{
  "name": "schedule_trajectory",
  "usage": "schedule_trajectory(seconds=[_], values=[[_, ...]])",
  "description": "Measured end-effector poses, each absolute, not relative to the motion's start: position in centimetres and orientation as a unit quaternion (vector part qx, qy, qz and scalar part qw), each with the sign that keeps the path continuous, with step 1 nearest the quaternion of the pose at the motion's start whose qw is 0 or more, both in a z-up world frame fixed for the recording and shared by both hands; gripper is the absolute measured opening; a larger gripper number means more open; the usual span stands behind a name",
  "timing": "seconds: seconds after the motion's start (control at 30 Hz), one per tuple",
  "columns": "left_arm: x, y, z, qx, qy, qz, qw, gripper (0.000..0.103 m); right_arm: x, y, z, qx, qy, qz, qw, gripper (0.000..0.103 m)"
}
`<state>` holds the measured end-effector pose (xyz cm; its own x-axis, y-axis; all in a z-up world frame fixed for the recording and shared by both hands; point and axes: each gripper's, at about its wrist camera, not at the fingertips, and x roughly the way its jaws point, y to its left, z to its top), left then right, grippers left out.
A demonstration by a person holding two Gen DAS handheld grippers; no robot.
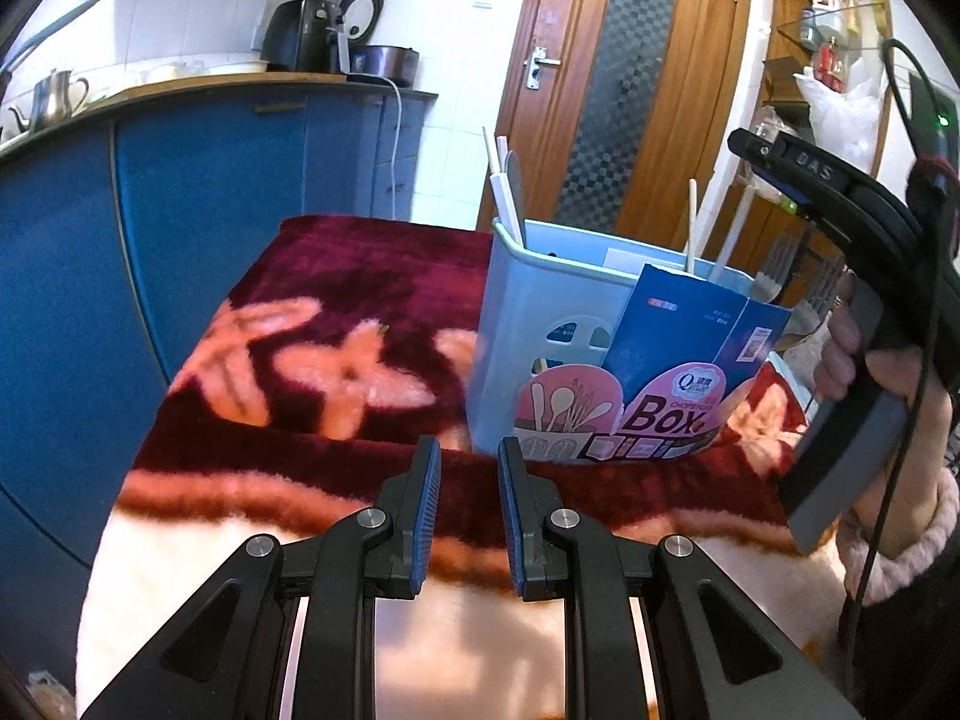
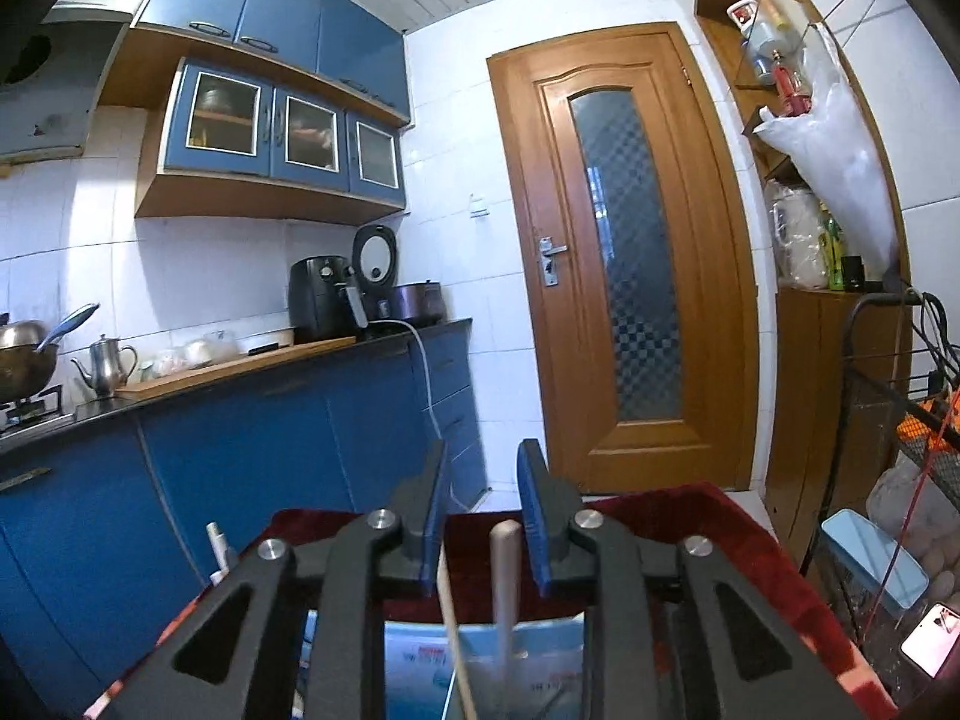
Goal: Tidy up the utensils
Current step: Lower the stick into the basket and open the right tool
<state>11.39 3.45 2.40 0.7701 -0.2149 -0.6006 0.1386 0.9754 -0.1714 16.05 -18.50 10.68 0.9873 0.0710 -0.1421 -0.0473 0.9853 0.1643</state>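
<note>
now both grippers' fingers apart, left gripper (image 1: 469,468) near box (image 1: 576,324) edge

Fluffy, deep-pile cloth on the red floral blanket (image 1: 336,324). Smooth pale-blue plastic for the utensil holder (image 1: 510,324), glossy printed card on its label (image 1: 624,414). Matt black plastic on the left gripper (image 1: 469,516), ribbed blue pads (image 1: 429,516). Varnished wood, patterned glass on the door (image 2: 624,252).

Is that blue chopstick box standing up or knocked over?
Upright. The blue chopstick box stands on the red blanket with its open top upward, and chopsticks poke up out of it.
</note>
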Motion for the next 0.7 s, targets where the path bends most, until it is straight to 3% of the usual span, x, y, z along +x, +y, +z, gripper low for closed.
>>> schedule_trajectory(seconds=[0.53, 0.7], values=[[7.6, 2.5, 5.9, -0.051, 0.283, -0.095, 0.953, 0.020, 8.2, -20.6, 12.1, 0.121, 0.120, 0.074, 0.983, 0.034], [6.4, 1.8, 6.6, -0.040, 0.263, -0.092, 0.959, 0.020, 5.0, -21.2, 11.0, 0.125, 0.141, 0.084, 0.978, 0.041]])
